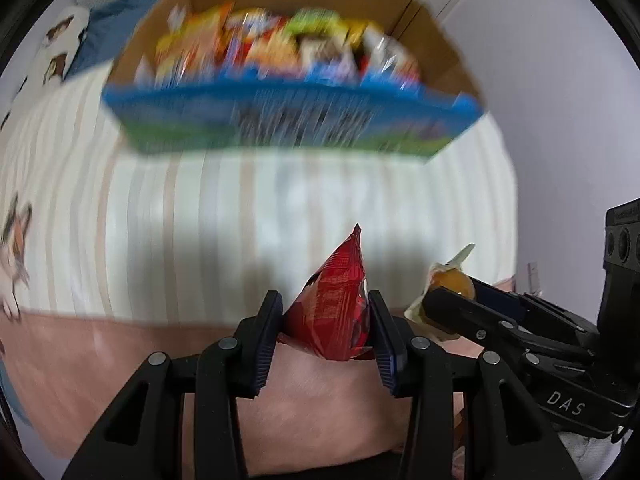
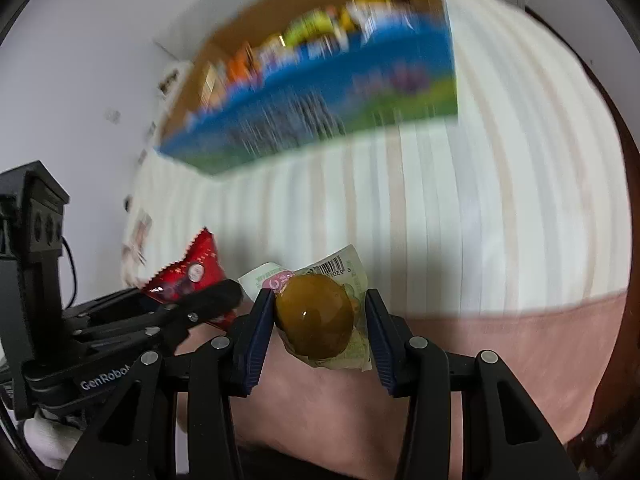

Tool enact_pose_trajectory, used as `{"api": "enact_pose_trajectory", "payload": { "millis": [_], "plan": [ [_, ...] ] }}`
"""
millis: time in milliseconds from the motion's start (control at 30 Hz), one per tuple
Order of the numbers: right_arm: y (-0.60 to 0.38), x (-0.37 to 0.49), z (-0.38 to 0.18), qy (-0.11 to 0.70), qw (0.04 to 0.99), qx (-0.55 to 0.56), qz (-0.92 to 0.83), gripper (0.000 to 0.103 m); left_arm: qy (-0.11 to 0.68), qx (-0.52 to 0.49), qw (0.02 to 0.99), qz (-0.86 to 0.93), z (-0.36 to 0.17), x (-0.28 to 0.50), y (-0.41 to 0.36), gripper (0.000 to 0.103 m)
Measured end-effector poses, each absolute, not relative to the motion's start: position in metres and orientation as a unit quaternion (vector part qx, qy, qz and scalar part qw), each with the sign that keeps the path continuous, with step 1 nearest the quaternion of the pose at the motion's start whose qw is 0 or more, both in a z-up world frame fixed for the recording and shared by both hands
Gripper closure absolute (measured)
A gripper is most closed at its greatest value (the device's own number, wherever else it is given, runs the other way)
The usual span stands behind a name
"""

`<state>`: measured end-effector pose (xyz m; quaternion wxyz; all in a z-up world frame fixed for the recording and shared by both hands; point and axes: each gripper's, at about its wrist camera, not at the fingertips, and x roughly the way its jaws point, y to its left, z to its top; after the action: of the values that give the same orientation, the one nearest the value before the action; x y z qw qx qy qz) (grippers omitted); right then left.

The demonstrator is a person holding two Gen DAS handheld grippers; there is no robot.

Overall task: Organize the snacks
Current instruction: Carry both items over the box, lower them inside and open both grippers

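Note:
My left gripper (image 1: 326,320) is shut on a red snack packet (image 1: 336,304) and holds it above the bed. My right gripper (image 2: 320,320) is shut on a clear-wrapped brown egg snack (image 2: 316,316). The two grippers are side by side; the right one shows in the left wrist view (image 1: 448,300) with the egg snack (image 1: 454,280), and the left one in the right wrist view (image 2: 216,300) with the red packet (image 2: 192,272). Ahead, blurred, stands an open cardboard box with a blue printed front (image 1: 296,116), also in the right wrist view (image 2: 320,104), holding several colourful snack packets (image 1: 272,48).
The box sits on a bed with a cream and beige striped cover (image 1: 240,216) and a pink band (image 1: 80,344) along the near edge. A dog-print pillow (image 1: 60,48) and blue cloth lie at the back left. White walls (image 2: 80,80) stand behind.

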<state>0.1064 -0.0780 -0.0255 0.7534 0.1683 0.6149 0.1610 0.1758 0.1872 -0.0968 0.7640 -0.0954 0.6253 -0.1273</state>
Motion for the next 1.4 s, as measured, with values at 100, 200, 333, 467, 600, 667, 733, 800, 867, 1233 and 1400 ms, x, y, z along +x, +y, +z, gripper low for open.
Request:
{"api": "enact_pose_trajectory", "payload": {
  "millis": [100,200,333,467,600,667,733,800,867,1233,1400],
  "plan": [
    [-0.085,0.136,0.005,0.588,0.775,0.165,0.163,0.055,0.608,-0.097,0.776,-0.137,-0.070,0.202,0.185,0.063],
    [-0.084,0.168,0.026,0.568,0.792,0.158,0.159,0.055,0.587,-0.092,0.792,-0.137,-0.046,0.233,0.187,0.063],
    [-0.084,0.215,0.038,0.558,0.802,0.153,0.148,0.055,0.577,-0.070,0.804,-0.123,-0.032,0.285,0.188,0.063],
    [-0.086,0.260,0.025,0.574,0.793,0.151,0.134,0.055,0.597,-0.061,0.791,-0.116,-0.046,0.324,0.191,0.063],
    [-0.089,0.288,-0.004,0.604,0.776,0.139,0.116,0.055,0.635,-0.032,0.765,-0.103,-0.083,0.356,0.189,0.063],
    [-0.088,0.295,-0.018,0.615,0.771,0.130,0.103,0.055,0.658,-0.008,0.747,-0.093,-0.107,0.366,0.186,0.063],
    [-0.088,0.301,-0.031,0.632,0.760,0.118,0.094,0.055,0.672,0.002,0.734,-0.095,-0.122,0.370,0.184,0.063],
    [-0.090,0.304,-0.042,0.648,0.749,0.111,0.080,0.049,0.691,0.005,0.717,-0.094,-0.137,0.372,0.184,0.063],
    [-0.090,0.303,-0.045,0.647,0.752,0.104,0.076,0.038,0.701,-0.011,0.707,-0.090,-0.147,0.372,0.188,0.061],
    [-0.074,0.305,-0.035,0.647,0.756,0.070,0.074,0.009,0.681,-0.049,0.727,-0.065,-0.142,0.369,0.209,0.011],
    [-0.075,0.303,-0.033,0.647,0.757,0.060,0.065,0.006,0.670,-0.057,0.738,-0.055,-0.132,0.369,0.222,0.010]
  ]
}}
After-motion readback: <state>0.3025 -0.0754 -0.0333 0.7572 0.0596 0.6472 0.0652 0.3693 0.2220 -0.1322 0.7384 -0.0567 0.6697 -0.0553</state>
